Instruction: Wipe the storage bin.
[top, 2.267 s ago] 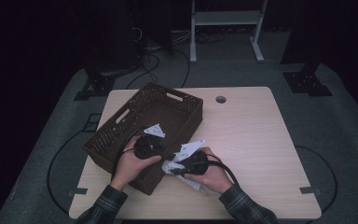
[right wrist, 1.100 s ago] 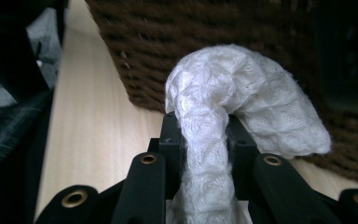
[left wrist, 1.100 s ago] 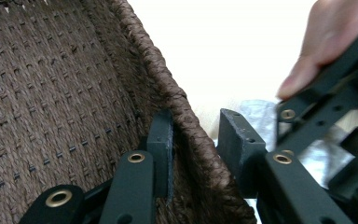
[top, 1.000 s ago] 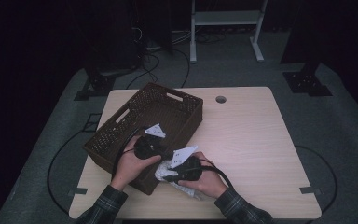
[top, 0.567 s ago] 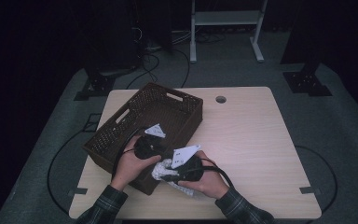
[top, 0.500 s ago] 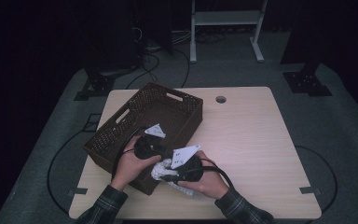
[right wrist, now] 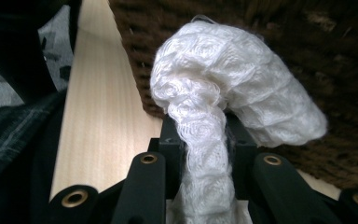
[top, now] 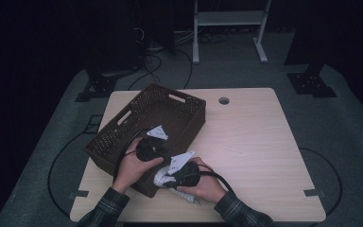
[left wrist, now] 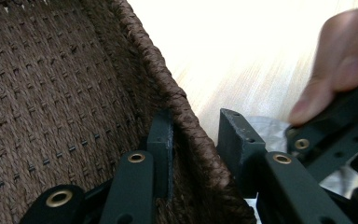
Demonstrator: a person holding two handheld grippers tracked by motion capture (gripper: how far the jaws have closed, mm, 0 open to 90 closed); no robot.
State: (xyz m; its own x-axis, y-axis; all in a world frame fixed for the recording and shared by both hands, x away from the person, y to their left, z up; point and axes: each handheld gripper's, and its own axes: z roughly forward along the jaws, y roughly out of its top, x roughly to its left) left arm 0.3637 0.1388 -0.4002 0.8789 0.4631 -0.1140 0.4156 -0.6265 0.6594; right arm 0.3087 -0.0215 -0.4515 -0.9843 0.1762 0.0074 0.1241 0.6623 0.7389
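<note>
White cloth (right wrist: pixel 223 107) pinched in my right gripper (right wrist: pixel 207 140), right beside the brown woven basket (top: pixel 123 130).

I see my right gripper's jaws squeezed tight on the knitted cloth, which bunches up above them close to the basket's outside wall. My left gripper (left wrist: pixel 196 140) has its jaws partly open, one on each side of the basket's rim, one inside and one outside. I cannot tell if they press on the rim. From above, both grippers sit at the basket's near corner on the wooden table (top: pixel 255 137).
</note>
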